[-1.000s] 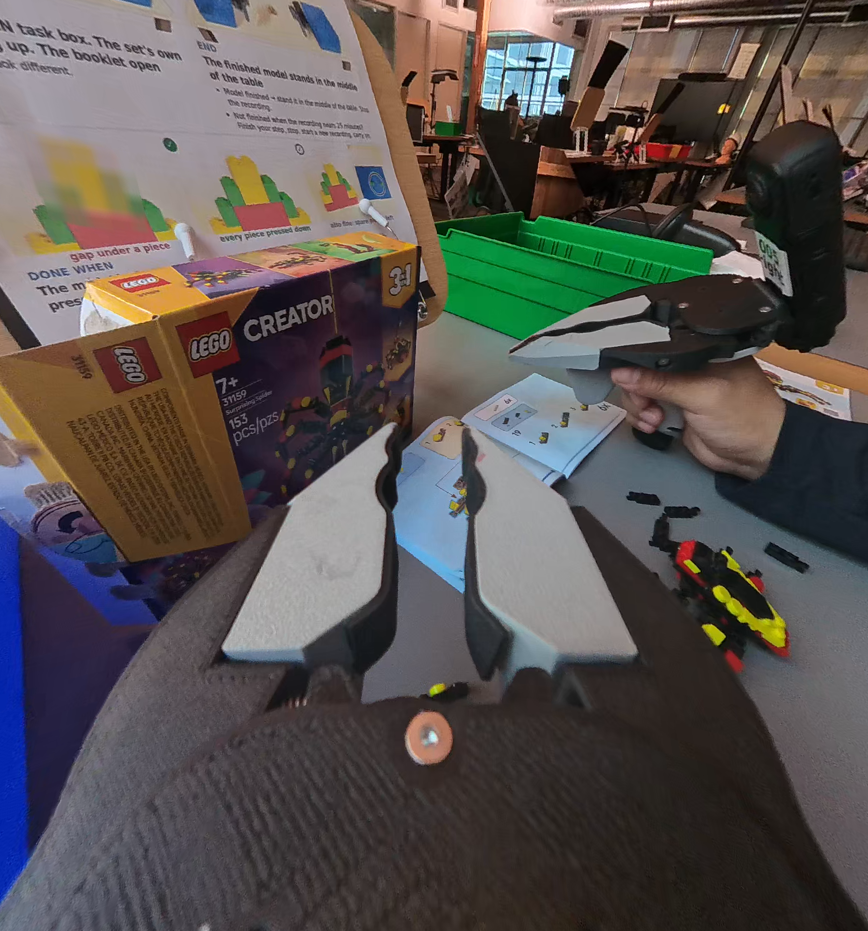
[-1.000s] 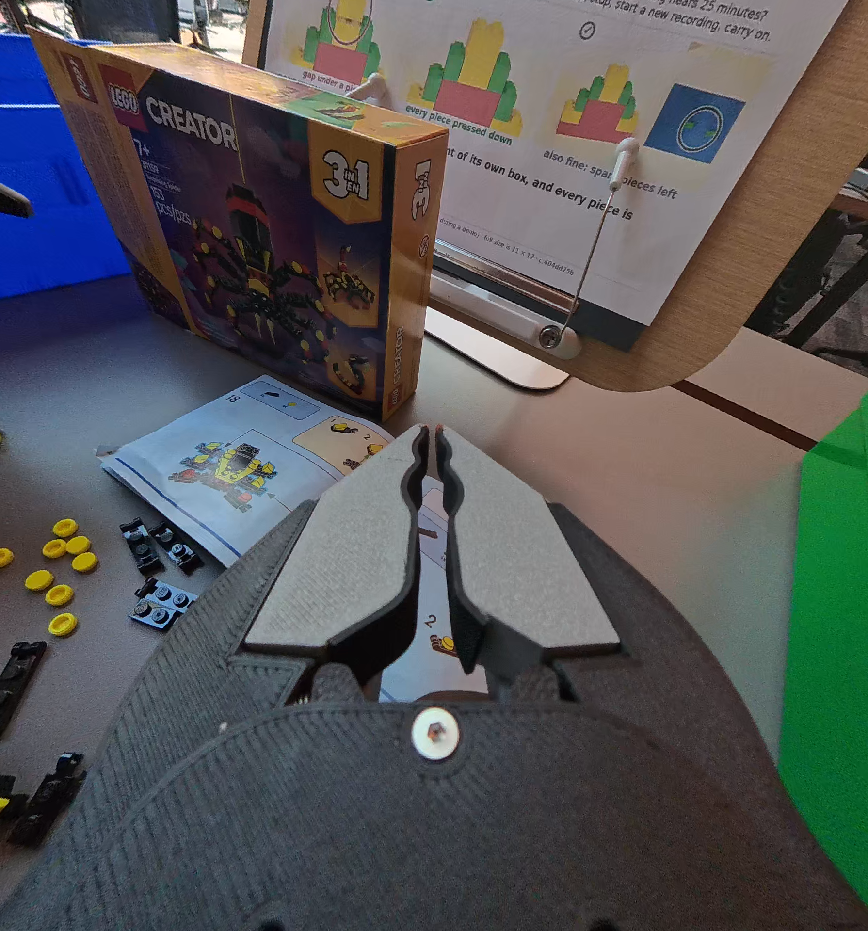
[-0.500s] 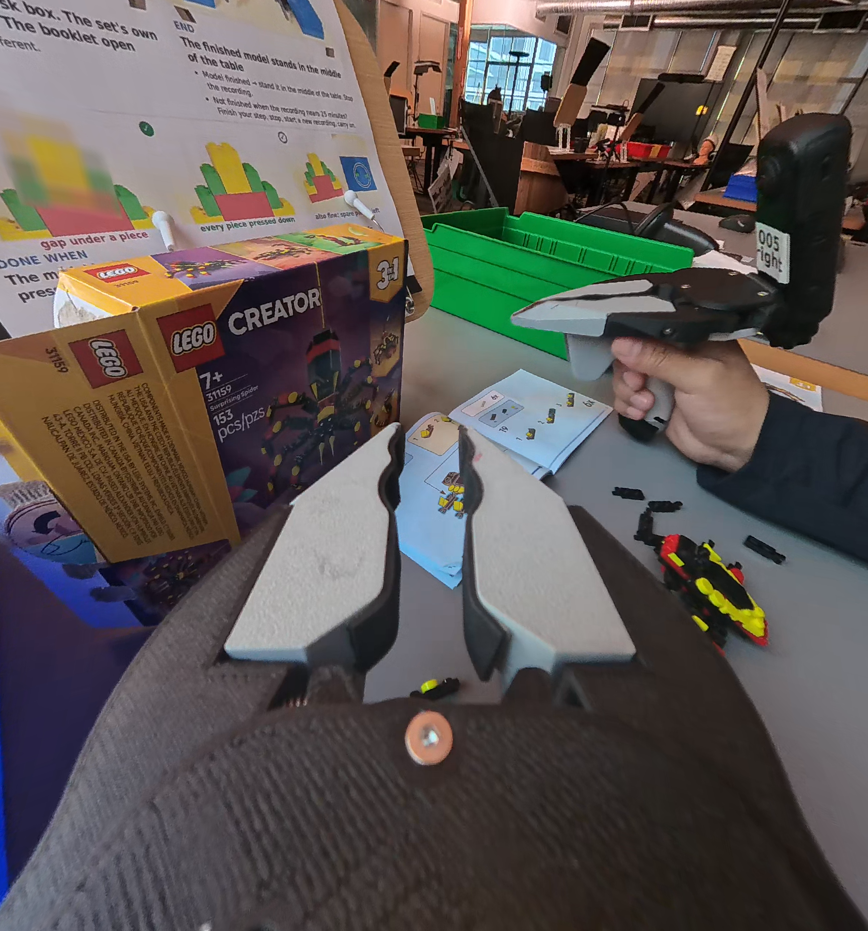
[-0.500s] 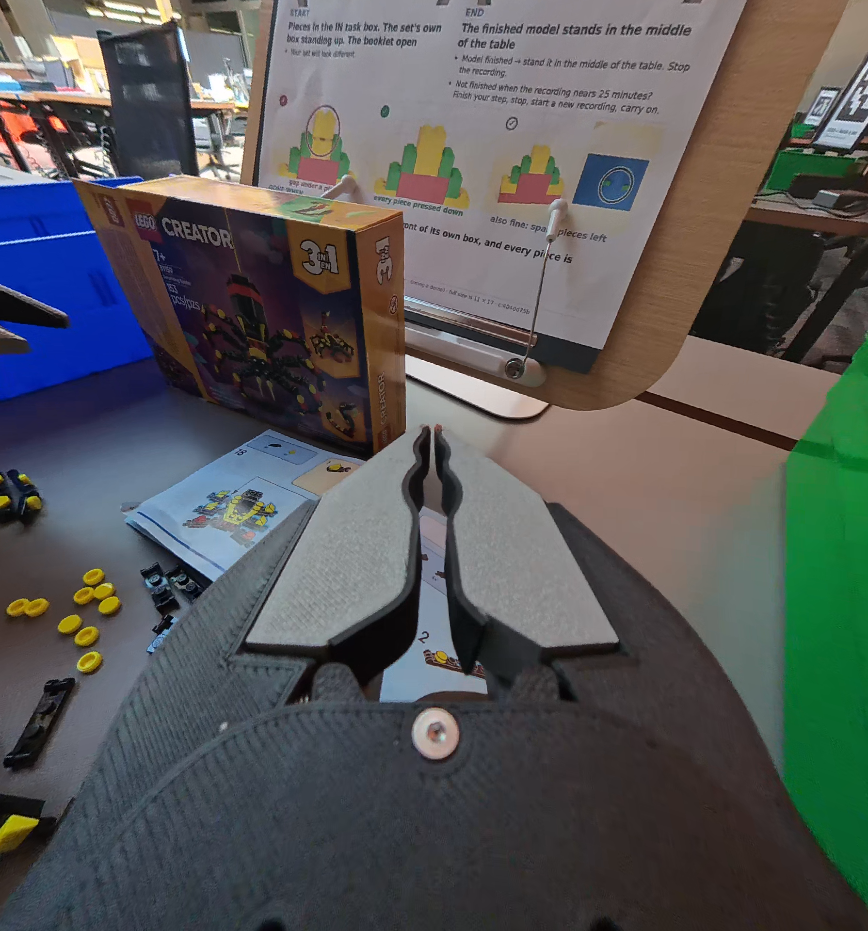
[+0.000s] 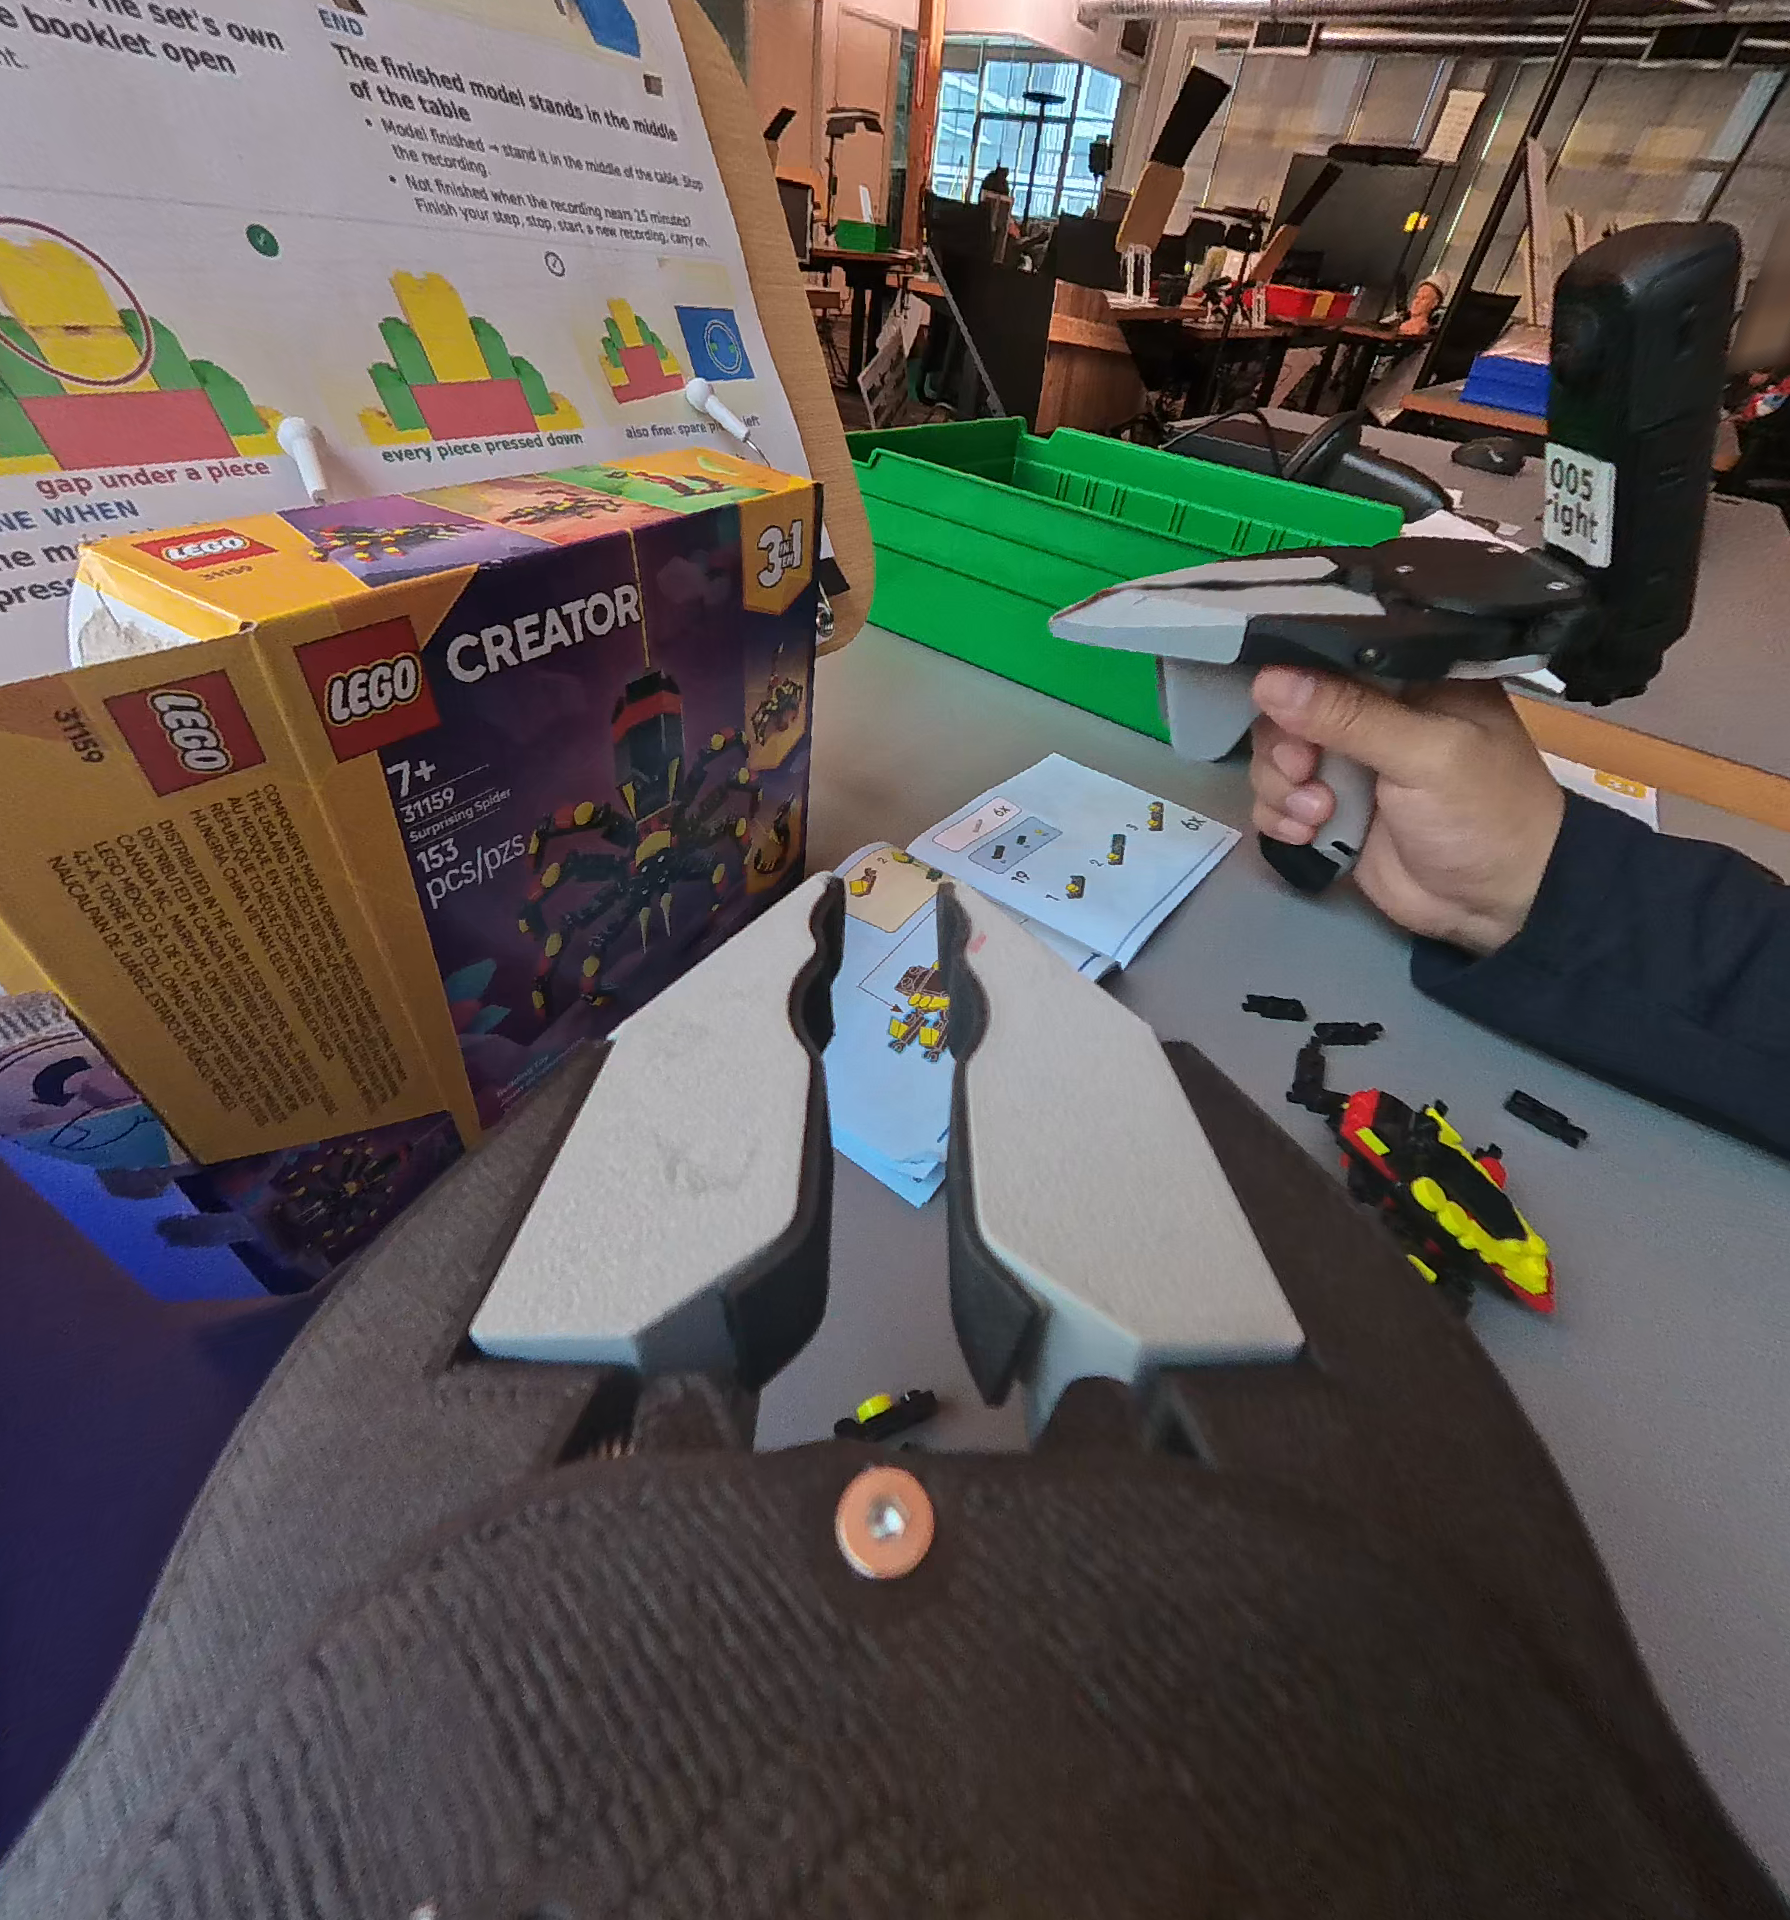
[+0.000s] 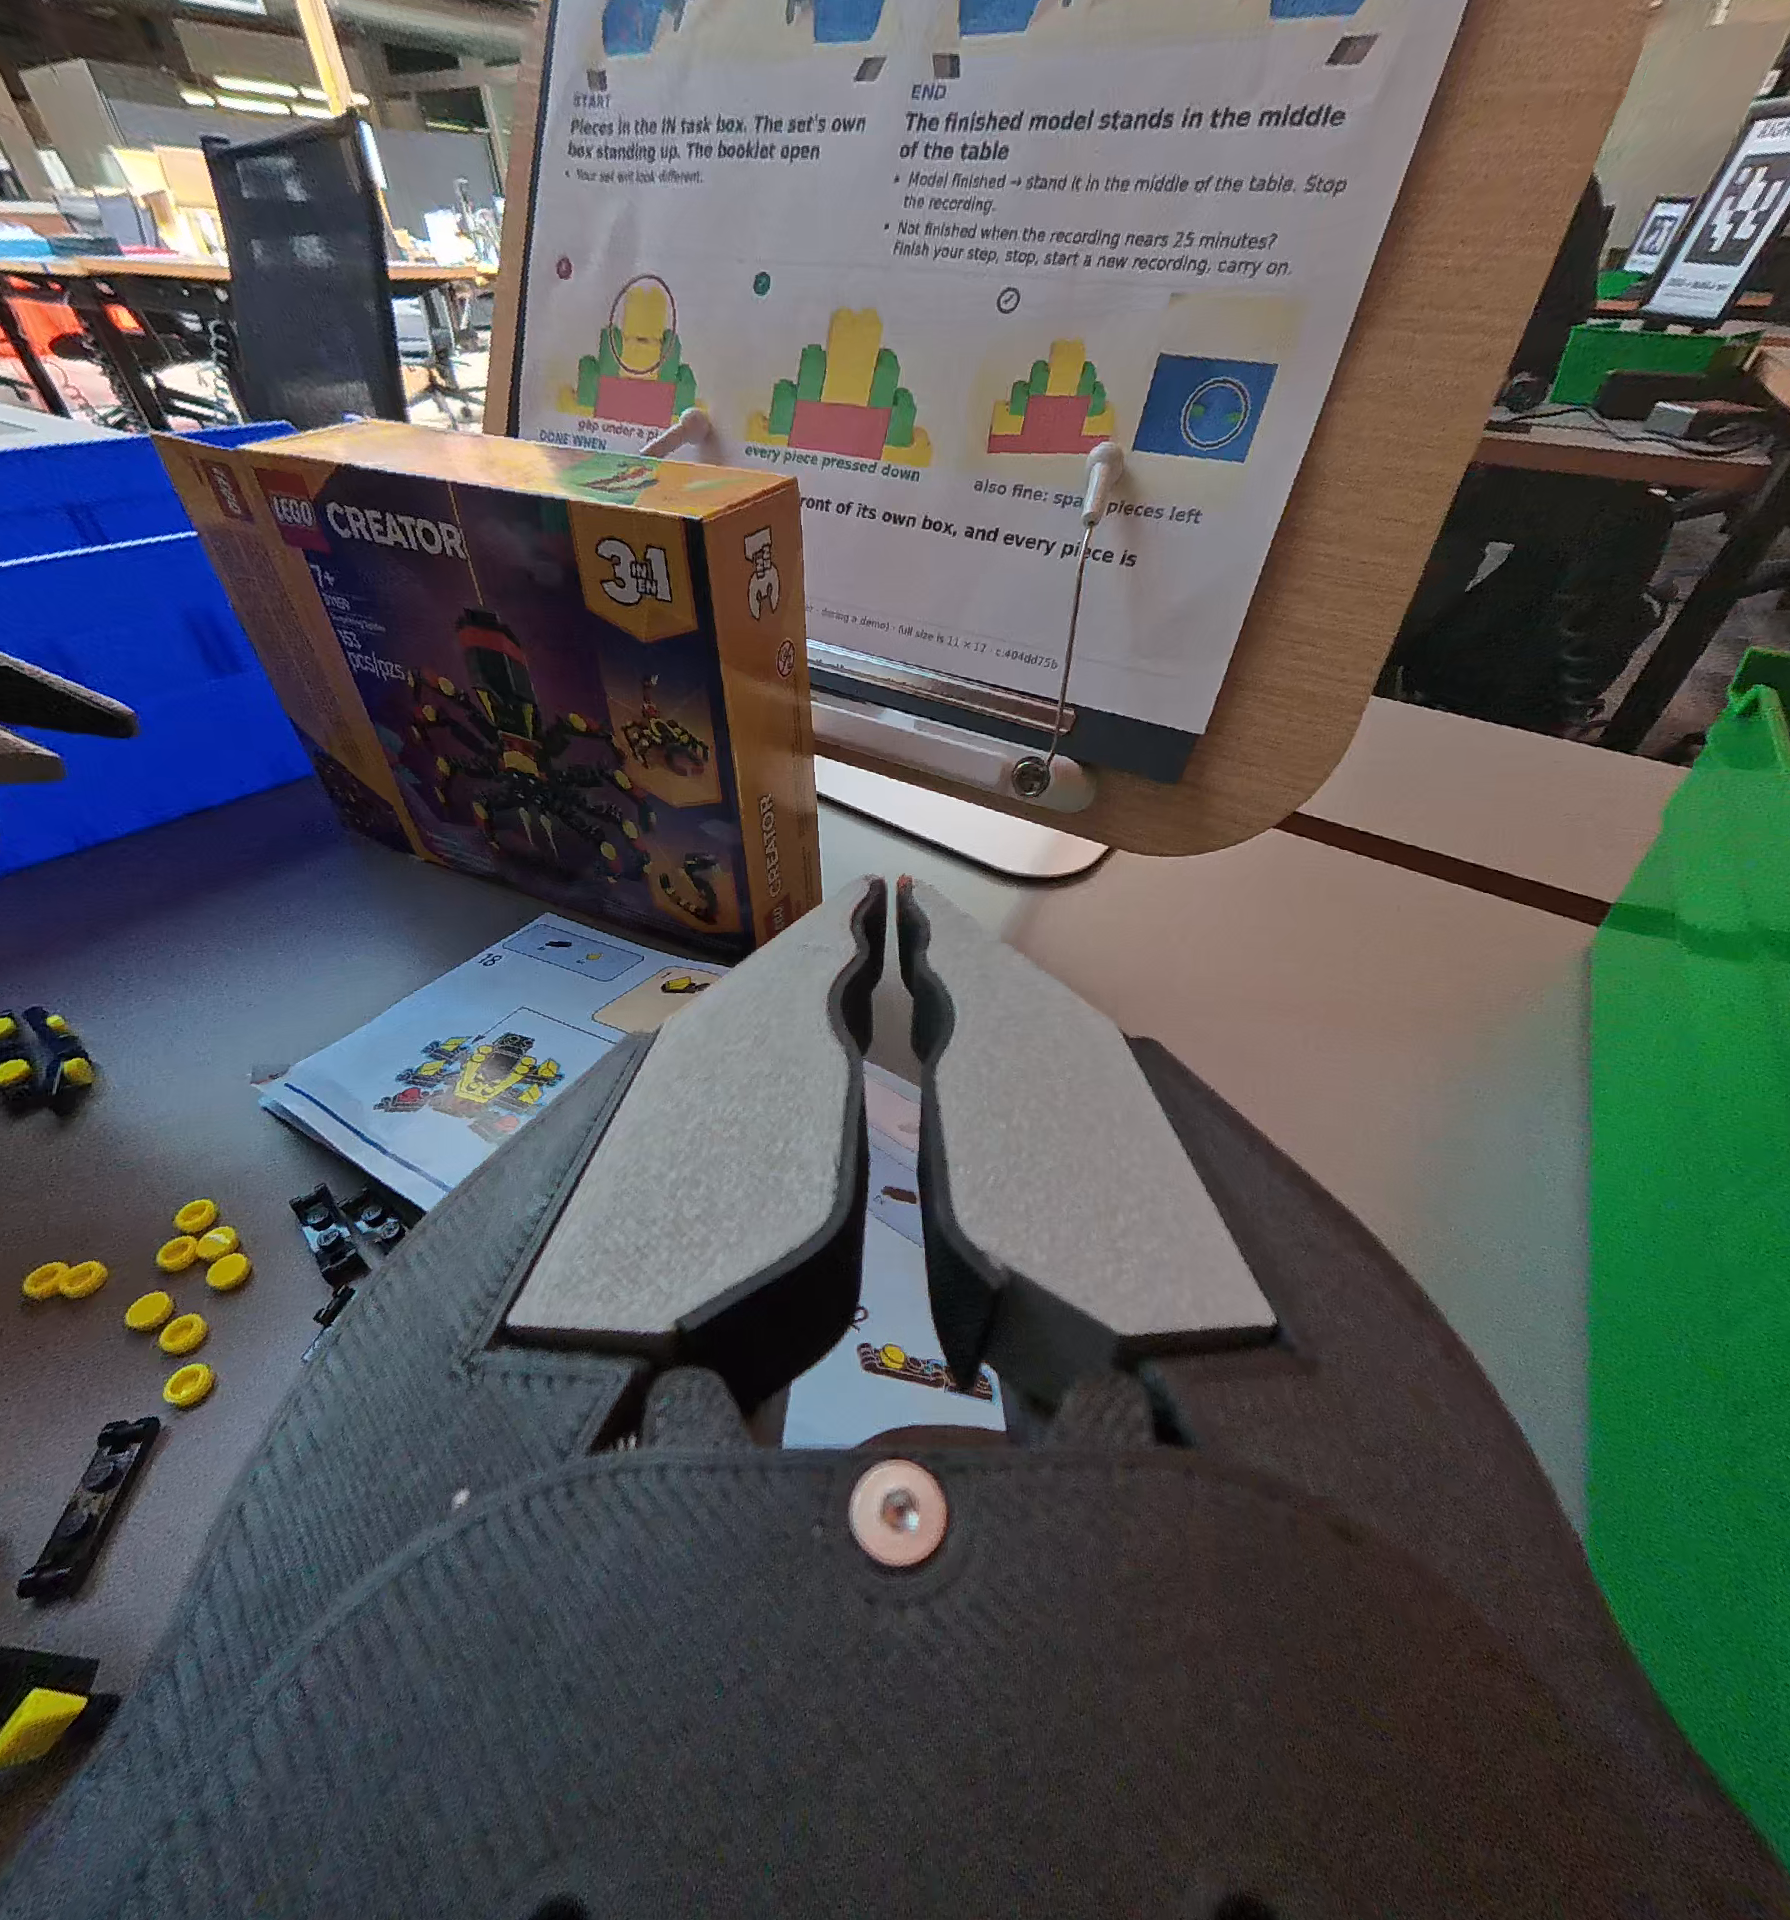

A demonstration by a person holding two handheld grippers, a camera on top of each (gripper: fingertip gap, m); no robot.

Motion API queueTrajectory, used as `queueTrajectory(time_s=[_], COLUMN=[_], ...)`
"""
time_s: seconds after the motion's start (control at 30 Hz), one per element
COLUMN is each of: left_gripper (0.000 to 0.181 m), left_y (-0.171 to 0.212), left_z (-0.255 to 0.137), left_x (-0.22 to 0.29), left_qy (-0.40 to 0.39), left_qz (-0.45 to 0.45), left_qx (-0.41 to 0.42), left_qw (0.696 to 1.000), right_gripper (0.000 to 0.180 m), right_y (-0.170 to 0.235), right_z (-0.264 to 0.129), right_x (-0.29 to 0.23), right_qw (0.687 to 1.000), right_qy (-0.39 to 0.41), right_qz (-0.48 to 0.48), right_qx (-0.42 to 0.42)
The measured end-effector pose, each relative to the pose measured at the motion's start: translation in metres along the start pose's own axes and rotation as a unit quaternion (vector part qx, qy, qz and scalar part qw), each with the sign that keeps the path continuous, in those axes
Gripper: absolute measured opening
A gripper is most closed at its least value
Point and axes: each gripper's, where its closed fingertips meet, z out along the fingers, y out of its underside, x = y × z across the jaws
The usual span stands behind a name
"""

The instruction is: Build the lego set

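Grey tabletop [image 5: 1649, 1455] in a workshop room carries the Lego set box [image 5: 517, 831], upright before a wooden instruction board [image 6: 1442, 416], with the open instruction booklet [image 5: 1078, 862] lying just beside it. Both grippers are above the table and hold nothing — the left gripper [image 5: 889, 914] with its fingers a little apart, the right gripper [image 6: 891, 888] with its tips nearly together. A half-built red, yellow and black model [image 5: 1442, 1195] lies near loose black pieces [image 5: 1327, 1034], and yellow round studs [image 6: 179, 1288] are scattered on the table. Green bin [image 5: 1026, 540] behind, blue bin [image 6: 91, 623] beside the box.
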Motion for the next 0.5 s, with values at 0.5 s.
queueTrajectory(time_s=[0.5], left_gripper=[0.013], left_y=[0.0002], left_z=[-0.0004], left_x=[0.0015], left_qy=[0.007], left_qz=[-0.005], left_qx=[-0.001], left_qw=[1.0], right_gripper=[0.0], right_y=[-0.0048], right_z=[-0.0066], right_x=[0.0092], right_qw=[1.0], right_qy=[0.003], right_qz=[0.019], right_qx=[0.01])
